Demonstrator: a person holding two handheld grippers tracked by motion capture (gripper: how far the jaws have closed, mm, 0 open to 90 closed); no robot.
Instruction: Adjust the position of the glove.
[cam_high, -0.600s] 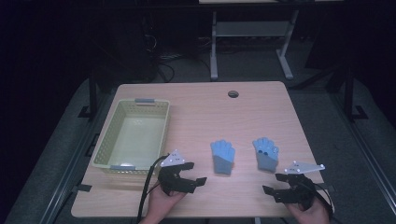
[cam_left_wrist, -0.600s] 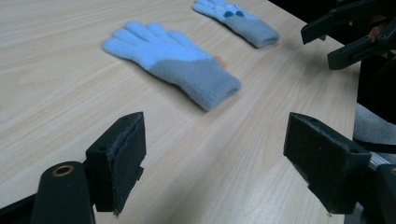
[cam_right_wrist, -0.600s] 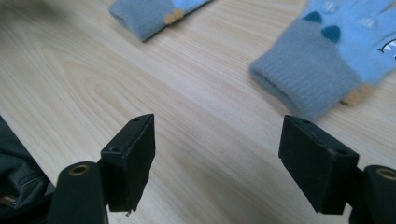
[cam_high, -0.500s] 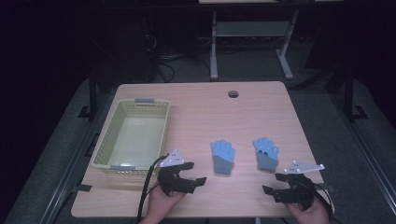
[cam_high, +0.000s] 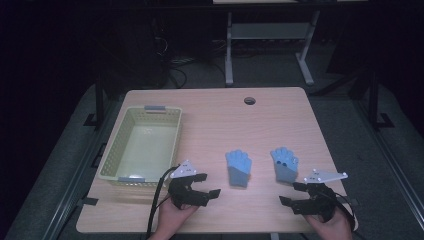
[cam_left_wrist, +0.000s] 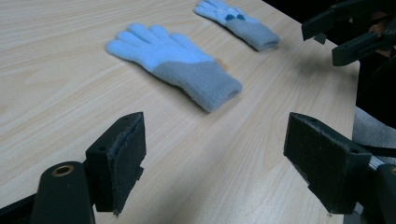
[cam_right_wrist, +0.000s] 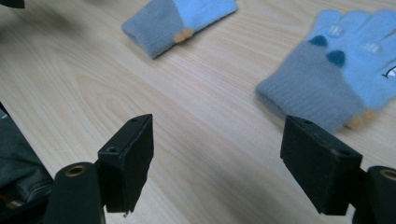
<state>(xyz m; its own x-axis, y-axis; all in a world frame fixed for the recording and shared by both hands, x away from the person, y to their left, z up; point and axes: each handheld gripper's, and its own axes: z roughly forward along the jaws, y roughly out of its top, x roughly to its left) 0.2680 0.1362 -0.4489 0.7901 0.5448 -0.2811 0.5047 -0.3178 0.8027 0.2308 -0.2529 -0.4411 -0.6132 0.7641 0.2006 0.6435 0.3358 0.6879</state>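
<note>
On the near half of a pale wood-grain table (cam_high: 210, 107) lie two knitted gloves, each with light blue fingers and a grey ribbed cuff, flat and fingers pointing to the far side. Left glove (cam_high: 238, 167) is plain on its upper face, with a small orange tab at the cuff edge in the right gripper view; right glove (cam_high: 284, 164) bears dark blue and white patches on the palm and an orange tab near the cuff. They lie side by side, apart from each other. Near and left of the left glove, the left gripper (cam_high: 204, 188) is held by a hand at the table's near edge, its two black jaws standing wide apart with only bare tabletop between them; the inner faces carry dark felt-like padding. Near and right of the right glove, the right gripper (cam_high: 295, 194) likewise has its two block-shaped jaws spread, nothing between them. Each gripper carries a grey three-cornered plate and a trailing black cable. At the left stands one pale yellow-green plastic basket (cam_high: 111, 155) with latticed walls and grey handle clips. One round cable hole (cam_high: 249, 101) marks the far side. Nothing lies between either gripper and its nearest glove.
</note>
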